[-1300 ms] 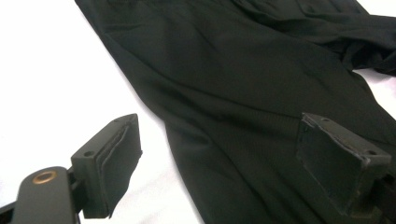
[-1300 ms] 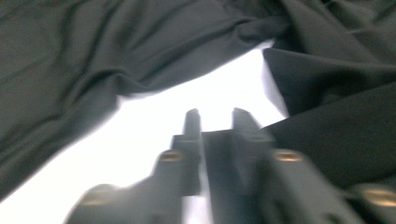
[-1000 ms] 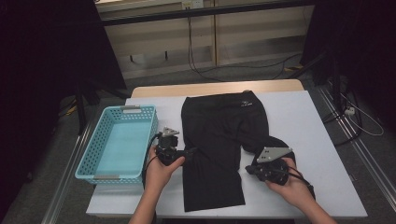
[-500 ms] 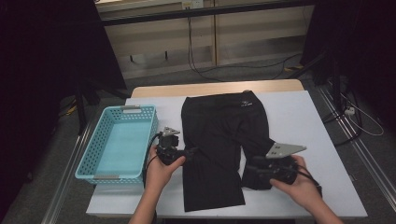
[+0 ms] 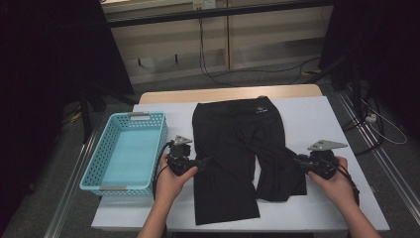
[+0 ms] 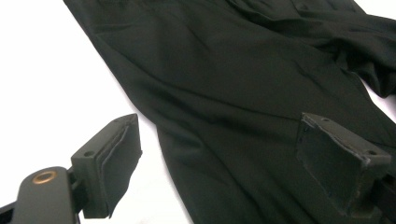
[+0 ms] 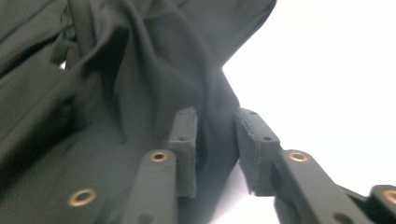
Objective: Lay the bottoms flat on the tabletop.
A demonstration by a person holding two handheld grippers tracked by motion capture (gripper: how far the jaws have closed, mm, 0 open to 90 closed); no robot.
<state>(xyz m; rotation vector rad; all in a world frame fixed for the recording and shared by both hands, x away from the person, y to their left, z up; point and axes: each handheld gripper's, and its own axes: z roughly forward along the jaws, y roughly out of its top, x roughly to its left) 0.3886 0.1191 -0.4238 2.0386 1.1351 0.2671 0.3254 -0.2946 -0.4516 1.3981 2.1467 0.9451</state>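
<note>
Black shorts [image 5: 233, 144] lie flat on the white table [image 5: 322, 119], with the right leg bunched and folded over. My left gripper [image 5: 204, 161] points at the shorts' left edge. In the left gripper view its jaws [image 6: 219, 123] stand wide open, one on bare table and one over the fabric [image 6: 243, 93]. My right gripper [image 5: 297, 159] points at the folded right leg's outer edge. Its jaws [image 7: 215, 114] have just been closing and stand a narrow gap apart. The fabric's edge [image 7: 116, 93] lies between them, and the pads do not press on it.
A light blue plastic basket [image 5: 148, 115] stands empty on the table's left, just beside my left hand. Bare white table lies right of the shorts and along the front edge. Cables run across the floor beyond the table.
My right gripper has moved right, from over the folded leg to its outer edge. The left gripper has kept still.
</note>
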